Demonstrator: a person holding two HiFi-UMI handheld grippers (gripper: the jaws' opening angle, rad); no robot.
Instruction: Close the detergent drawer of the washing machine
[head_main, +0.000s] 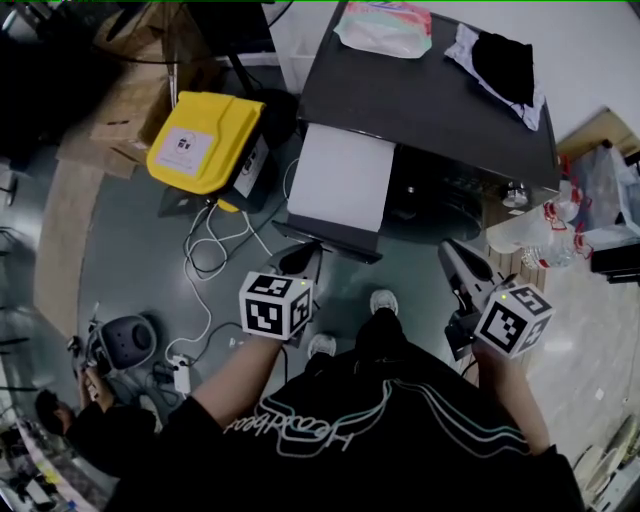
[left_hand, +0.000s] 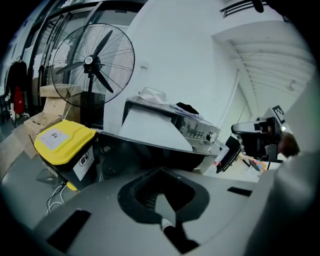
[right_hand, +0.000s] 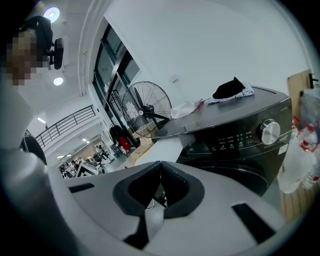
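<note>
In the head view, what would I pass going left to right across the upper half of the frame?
First the yellow-lidded bin → the pulled-out white detergent drawer → the black cloth on top of the washing machine → the clear plastic bag.

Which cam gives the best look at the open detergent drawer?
Head view: the pale rectangular detergent drawer shows whole from above, pulled out of the dark washing machine. Left gripper view catches its surface at a slant; right gripper view only a sliver past the jaws.
</note>
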